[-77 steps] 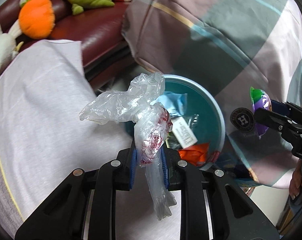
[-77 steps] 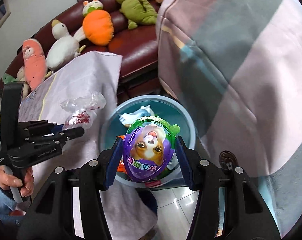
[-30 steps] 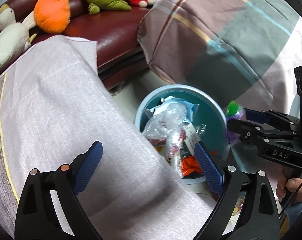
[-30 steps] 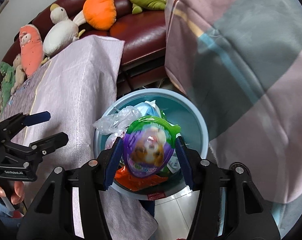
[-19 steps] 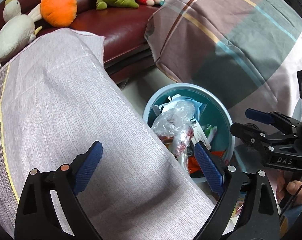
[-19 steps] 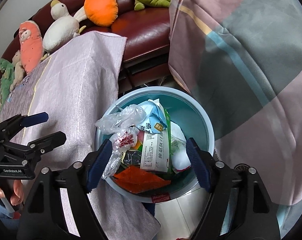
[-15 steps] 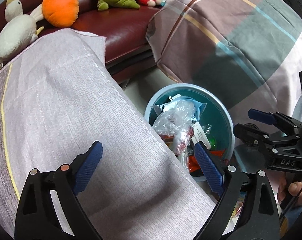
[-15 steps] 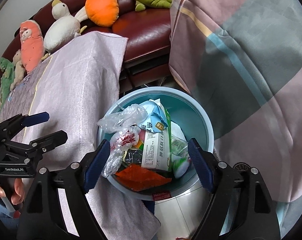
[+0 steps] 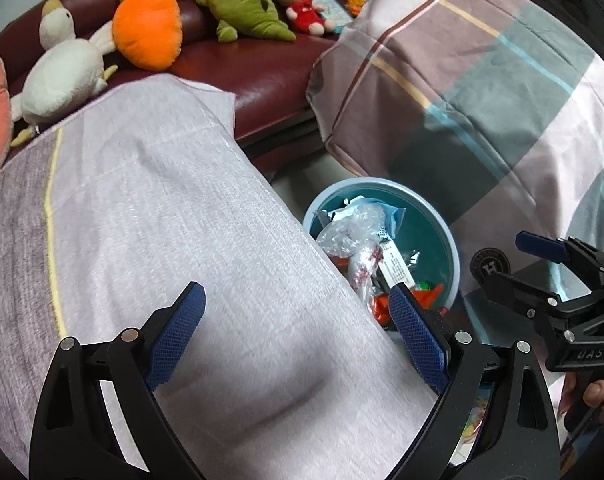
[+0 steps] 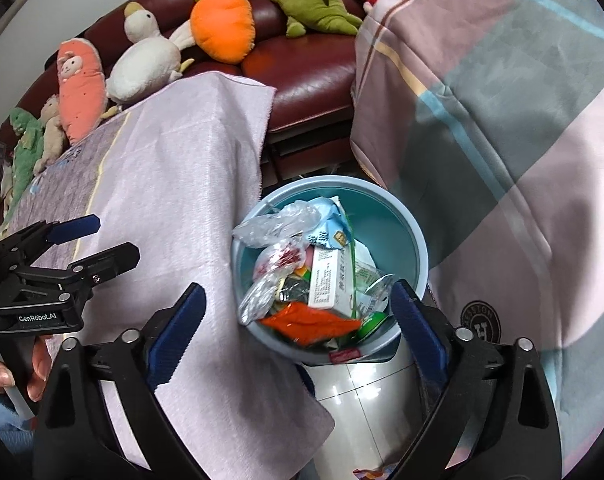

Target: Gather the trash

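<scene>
A light blue round bin (image 10: 416,240) stands on the floor between a cloth-covered table and a plaid-covered seat; it also shows in the left wrist view (image 9: 446,232). It holds a clear plastic bag (image 10: 278,224), a white carton (image 10: 326,280), an orange wrapper (image 10: 310,322) and other wrappers. My right gripper (image 10: 298,328) is open and empty above the bin's near rim. My left gripper (image 9: 298,332) is open and empty above the lilac tablecloth (image 9: 162,220), left of the bin. Each gripper shows in the other's view: the right (image 9: 542,264), the left (image 10: 90,240).
A dark red sofa (image 10: 302,64) at the back carries plush toys: an orange carrot (image 10: 222,30), a white duck (image 10: 142,64), a green dinosaur (image 10: 314,0). A plaid blanket (image 10: 502,100) drapes on the right. Shiny tiled floor (image 10: 354,408) lies below the bin.
My right gripper opened and dropped the purple egg-shaped packet into the bin. My left gripper, open since letting go of the plastic bag, has drawn back over the tablecloth.
</scene>
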